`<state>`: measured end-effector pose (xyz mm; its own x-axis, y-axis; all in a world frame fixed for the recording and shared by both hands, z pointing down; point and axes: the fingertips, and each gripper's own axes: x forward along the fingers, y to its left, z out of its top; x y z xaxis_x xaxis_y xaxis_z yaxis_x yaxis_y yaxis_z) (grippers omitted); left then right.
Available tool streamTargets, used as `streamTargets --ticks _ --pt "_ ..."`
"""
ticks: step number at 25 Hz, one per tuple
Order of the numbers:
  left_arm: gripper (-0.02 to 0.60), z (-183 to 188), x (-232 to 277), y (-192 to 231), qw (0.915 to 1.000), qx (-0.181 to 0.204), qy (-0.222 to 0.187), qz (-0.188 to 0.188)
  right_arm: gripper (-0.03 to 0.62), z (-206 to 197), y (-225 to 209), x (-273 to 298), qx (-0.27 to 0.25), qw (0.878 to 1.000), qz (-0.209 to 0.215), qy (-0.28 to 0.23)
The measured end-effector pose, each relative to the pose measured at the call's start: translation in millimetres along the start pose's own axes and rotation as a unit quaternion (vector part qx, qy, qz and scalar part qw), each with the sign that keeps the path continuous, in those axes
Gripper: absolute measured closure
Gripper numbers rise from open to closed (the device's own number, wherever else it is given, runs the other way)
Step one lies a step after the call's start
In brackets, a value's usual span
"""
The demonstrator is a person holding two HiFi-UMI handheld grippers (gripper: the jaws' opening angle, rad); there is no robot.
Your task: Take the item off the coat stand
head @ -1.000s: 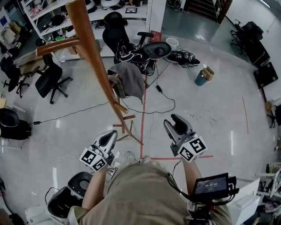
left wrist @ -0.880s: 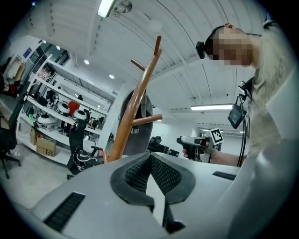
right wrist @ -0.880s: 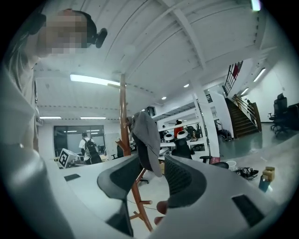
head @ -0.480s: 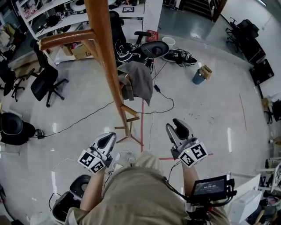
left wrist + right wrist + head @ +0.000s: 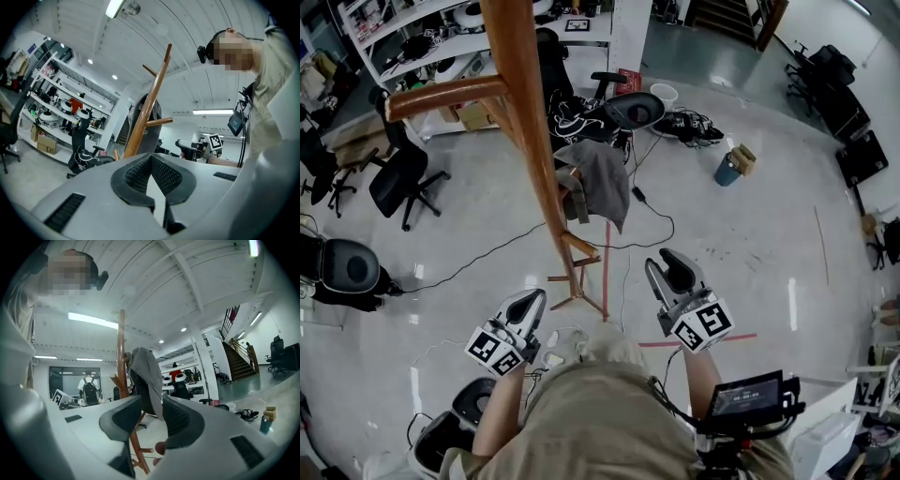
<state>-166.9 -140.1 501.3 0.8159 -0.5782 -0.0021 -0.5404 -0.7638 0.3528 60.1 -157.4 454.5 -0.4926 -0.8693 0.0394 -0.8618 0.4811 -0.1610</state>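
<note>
The wooden coat stand [image 5: 546, 178] rises from its floor base toward me, its pole passing left of centre in the head view. A grey garment [image 5: 602, 183] hangs from a low peg on its right side. My left gripper [image 5: 531, 302] is held near the stand's base, shut with nothing in it; its view shows the pole [image 5: 149, 110] ahead. My right gripper [image 5: 673, 268] is right of the stand and short of the garment. Its jaws are closing with nothing between them. Its view lines up the garment [image 5: 146, 376] beyond its gripper [image 5: 151, 402], beside the pole [image 5: 123, 350].
Cables and red tape lines cross the floor around the stand's base [image 5: 577, 291]. Office chairs [image 5: 403, 178] stand at left, shelves [image 5: 412, 37] behind, a blue bin [image 5: 729, 169] at right. A person with a backpack [image 5: 88, 390] stands far off.
The stand and garment have come a little closer and more upright in the head view. Both grippers have shifted slightly, the right one to the left. The right jaws have narrowed a little.
</note>
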Motion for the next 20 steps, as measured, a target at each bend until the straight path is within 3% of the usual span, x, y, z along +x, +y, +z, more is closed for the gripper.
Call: streamTargets --ticks 8,14,20 --pt "0.566 13 17 8 0.9982 -0.008 -0.030 0.051 0.448 5 -2 34 -0.049 0.998 0.039 0.030" --pt "0.566 20 41 8 0.9944 -0.024 -0.050 0.090 0.448 -3 -8 48 -0.039 0.996 0.059 0.052" --pt "0.566 26 45 9 0.9909 -0.004 -0.059 0.121 0.436 -14 -9 65 -0.050 0.993 0.093 0.053"
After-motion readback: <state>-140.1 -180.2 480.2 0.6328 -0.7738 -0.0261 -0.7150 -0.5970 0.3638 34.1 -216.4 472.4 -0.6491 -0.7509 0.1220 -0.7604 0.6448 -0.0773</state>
